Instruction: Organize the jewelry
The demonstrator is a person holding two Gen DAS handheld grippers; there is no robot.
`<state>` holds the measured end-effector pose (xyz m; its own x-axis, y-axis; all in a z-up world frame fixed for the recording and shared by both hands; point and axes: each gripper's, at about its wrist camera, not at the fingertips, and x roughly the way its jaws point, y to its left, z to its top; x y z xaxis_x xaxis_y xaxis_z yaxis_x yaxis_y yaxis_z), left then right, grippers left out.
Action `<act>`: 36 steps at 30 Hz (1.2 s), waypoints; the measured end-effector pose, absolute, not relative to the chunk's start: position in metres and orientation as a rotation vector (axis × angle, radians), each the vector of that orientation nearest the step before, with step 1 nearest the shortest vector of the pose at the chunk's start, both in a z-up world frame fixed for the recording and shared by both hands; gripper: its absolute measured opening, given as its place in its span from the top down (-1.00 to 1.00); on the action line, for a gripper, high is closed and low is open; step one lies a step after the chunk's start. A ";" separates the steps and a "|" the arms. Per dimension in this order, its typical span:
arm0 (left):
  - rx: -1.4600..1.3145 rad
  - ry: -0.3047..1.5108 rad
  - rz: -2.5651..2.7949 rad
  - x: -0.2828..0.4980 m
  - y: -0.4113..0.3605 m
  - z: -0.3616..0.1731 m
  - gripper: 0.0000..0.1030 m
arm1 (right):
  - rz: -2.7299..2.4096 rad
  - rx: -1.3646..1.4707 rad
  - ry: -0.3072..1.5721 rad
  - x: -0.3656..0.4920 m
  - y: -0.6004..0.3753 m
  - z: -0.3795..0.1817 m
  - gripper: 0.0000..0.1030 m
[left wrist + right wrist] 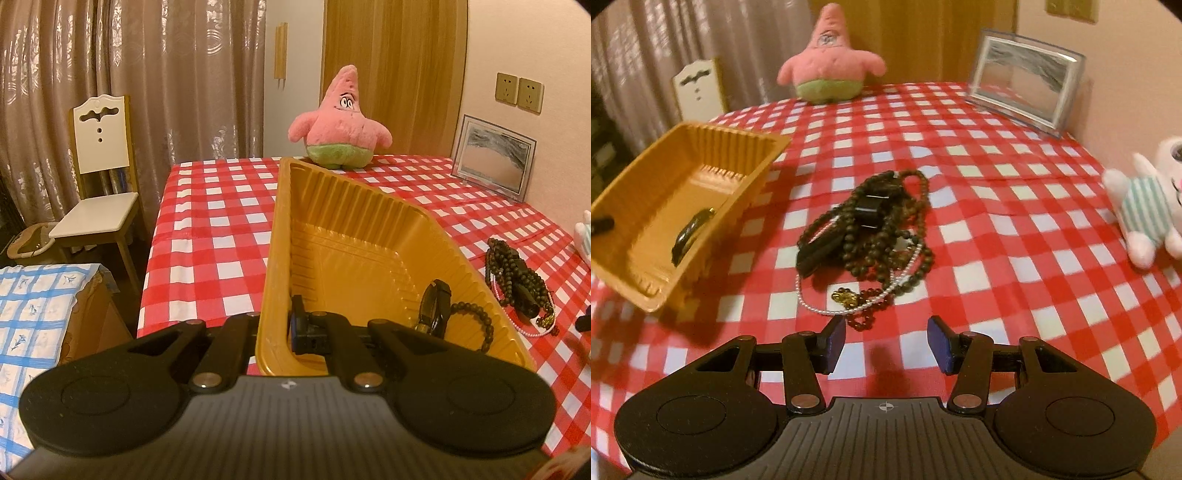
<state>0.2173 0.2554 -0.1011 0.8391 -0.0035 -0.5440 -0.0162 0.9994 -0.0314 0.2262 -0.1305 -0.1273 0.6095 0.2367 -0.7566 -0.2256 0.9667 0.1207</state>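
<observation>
A yellow plastic tray (354,236) is tilted up off the checked table. My left gripper (275,332) is shut on the tray's near left wall. Inside the tray lie a black bangle (436,310) and a dark bead bracelet (476,325). The tray also shows in the right wrist view (639,184), with the bangle (689,236) in it. A pile of jewelry (871,236) lies on the cloth: dark bead strands, a black block bracelet, a white pearl strand (849,306) and a gold charm (846,295). My right gripper (886,343) is open and empty just in front of the pile.
A pink starfish plush (827,62) stands at the table's far edge. A framed picture (1023,81) leans at the back right. A white plush (1152,214) lies at the right. A chair (99,177) stands left of the table (997,221).
</observation>
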 end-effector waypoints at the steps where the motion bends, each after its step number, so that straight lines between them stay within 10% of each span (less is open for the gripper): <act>1: -0.035 0.576 0.007 0.217 0.255 -0.101 0.93 | 0.279 -0.006 0.871 0.227 -0.127 -0.128 0.06; 36: -0.035 0.579 0.013 0.215 0.255 -0.101 0.93 | 0.495 -0.311 0.899 0.272 -0.088 -0.156 0.63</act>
